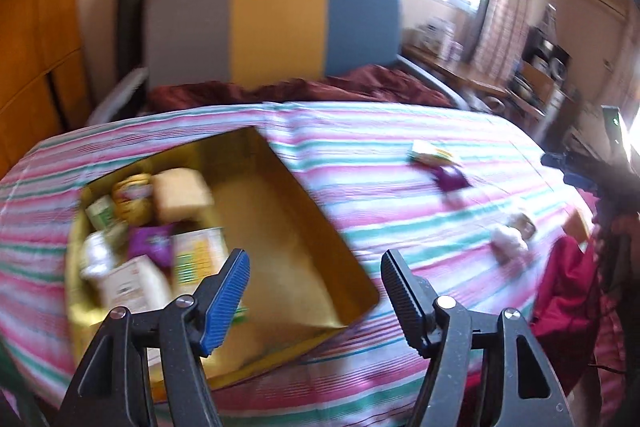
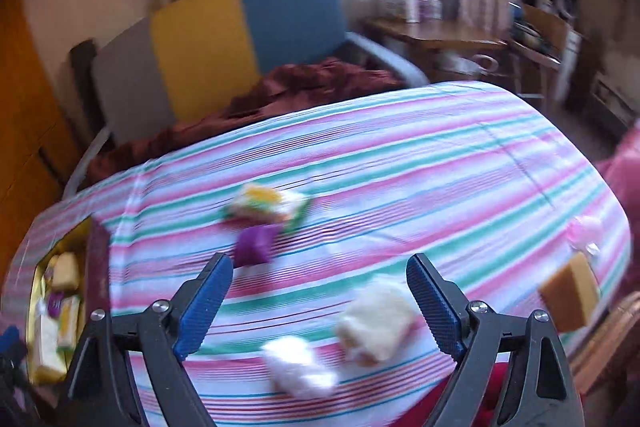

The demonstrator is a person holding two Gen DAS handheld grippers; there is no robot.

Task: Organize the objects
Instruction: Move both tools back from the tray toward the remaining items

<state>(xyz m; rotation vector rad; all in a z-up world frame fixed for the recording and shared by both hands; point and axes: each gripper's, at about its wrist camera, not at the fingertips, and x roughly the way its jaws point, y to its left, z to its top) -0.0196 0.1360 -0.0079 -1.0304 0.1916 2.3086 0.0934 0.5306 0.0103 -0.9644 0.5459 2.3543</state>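
Left gripper ribbed fingers spread, empty, above gold rectangular box of packets on striped cloth tabletop. Right gripper fingers spread, empty, over fluffy white items; purple packet and tan sponge block nearby.

The gold box near the bed's left edge is crowded with packets in its left half; its right half lies bare. On the striped cover, a purple packet sits mid-bed, and fluffy white items and a sponge crowd the near right edge.
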